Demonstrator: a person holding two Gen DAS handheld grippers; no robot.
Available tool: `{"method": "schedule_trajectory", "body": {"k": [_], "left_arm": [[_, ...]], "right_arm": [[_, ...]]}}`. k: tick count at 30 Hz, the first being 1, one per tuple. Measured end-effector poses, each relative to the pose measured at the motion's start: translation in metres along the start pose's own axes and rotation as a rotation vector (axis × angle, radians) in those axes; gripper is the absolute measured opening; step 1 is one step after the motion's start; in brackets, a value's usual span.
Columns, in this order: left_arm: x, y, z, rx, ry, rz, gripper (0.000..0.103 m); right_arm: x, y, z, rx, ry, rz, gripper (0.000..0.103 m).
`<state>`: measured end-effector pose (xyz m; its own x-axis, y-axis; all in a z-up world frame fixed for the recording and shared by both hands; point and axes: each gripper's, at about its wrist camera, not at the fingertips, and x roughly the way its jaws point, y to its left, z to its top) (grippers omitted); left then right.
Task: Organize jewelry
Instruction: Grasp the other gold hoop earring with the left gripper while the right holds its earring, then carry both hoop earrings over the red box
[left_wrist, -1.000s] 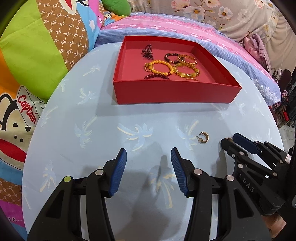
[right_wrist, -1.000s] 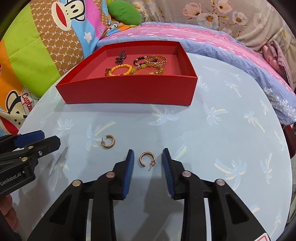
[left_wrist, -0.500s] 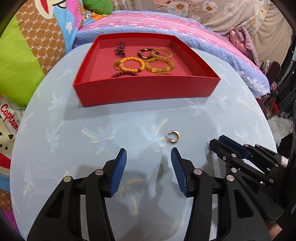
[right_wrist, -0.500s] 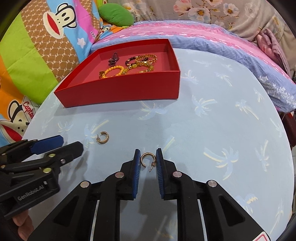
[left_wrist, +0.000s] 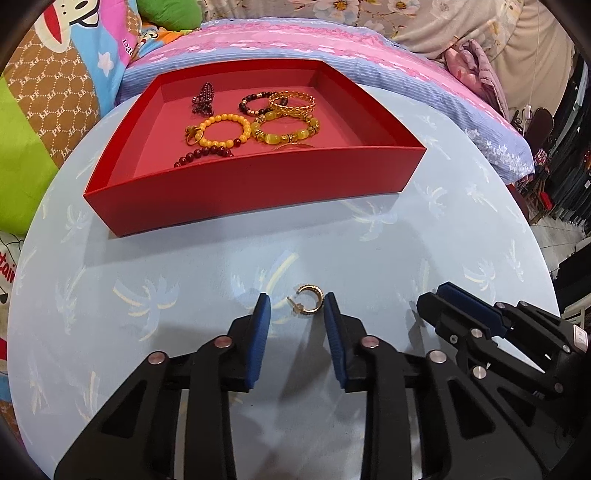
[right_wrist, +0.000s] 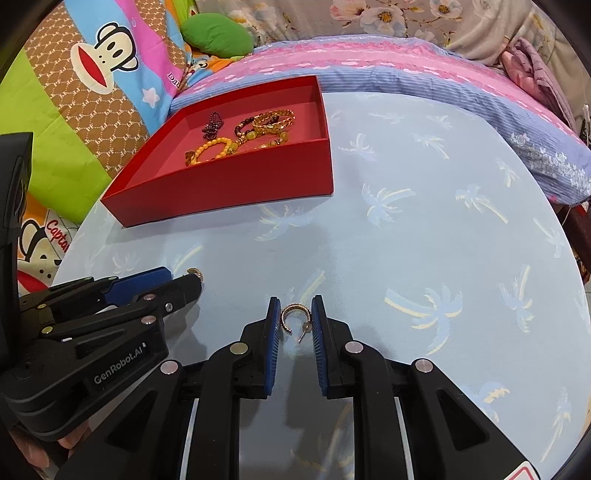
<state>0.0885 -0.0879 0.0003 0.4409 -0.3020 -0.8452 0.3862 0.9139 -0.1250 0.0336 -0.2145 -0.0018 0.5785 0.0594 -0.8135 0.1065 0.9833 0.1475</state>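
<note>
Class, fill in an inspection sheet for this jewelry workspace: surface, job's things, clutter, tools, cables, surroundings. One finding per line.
Surface: round pale-blue palm-print tablecloth.
Job's things: red open cardboard tray holding beaded and gold bracelets; two gold hoop earrings on the cloth, one between the left tool's pads, one between the right tool's.
Clutter: nothing seen.
Tools: left tool open; right tool narrowed around its hoop, contact unclear.
Cables: nothing seen.
Surroundings: cartoon-monkey bedding, green cushion, pink-striped quilt.

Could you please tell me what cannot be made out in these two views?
- Right wrist view: left earring mostly hidden behind the left hand-held gripper.
- Left wrist view: thin gold piece cut off by the front wall of the red box.
- Right wrist view: whether the right hand-held gripper pinches the right earring is unclear.
</note>
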Motion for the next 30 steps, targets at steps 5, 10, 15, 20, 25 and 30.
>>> {"method": "schedule_trajectory", "body": {"k": [5, 10, 15, 20, 25, 30], "left_arm": [[0.001, -0.005, -0.002, 0.031, -0.011, 0.022, 0.016], [-0.001, -0.004, -0.002, 0.025, -0.005, 0.011, 0.016], [-0.008, 0.005, -0.002, -0.007, 0.000, 0.003, 0.015], [-0.025, 0.015, 0.005, -0.028, -0.032, 0.001, 0.015], [-0.041, 0.024, 0.019, -0.045, -0.074, 0.004, 0.015], [-0.051, 0.037, 0.041, -0.057, -0.117, 0.015, 0.015]], "right_arm": [[0.001, -0.001, -0.001, 0.004, 0.002, 0.004, 0.016], [0.000, 0.001, -0.001, 0.003, 0.001, 0.008, 0.016], [-0.006, 0.007, 0.003, 0.000, -0.011, 0.021, 0.016], [-0.015, 0.013, 0.016, 0.004, -0.035, 0.049, 0.016], [-0.023, 0.024, 0.037, -0.026, -0.079, 0.057, 0.016], [-0.025, 0.034, 0.063, -0.058, -0.116, 0.059, 0.016]]}}
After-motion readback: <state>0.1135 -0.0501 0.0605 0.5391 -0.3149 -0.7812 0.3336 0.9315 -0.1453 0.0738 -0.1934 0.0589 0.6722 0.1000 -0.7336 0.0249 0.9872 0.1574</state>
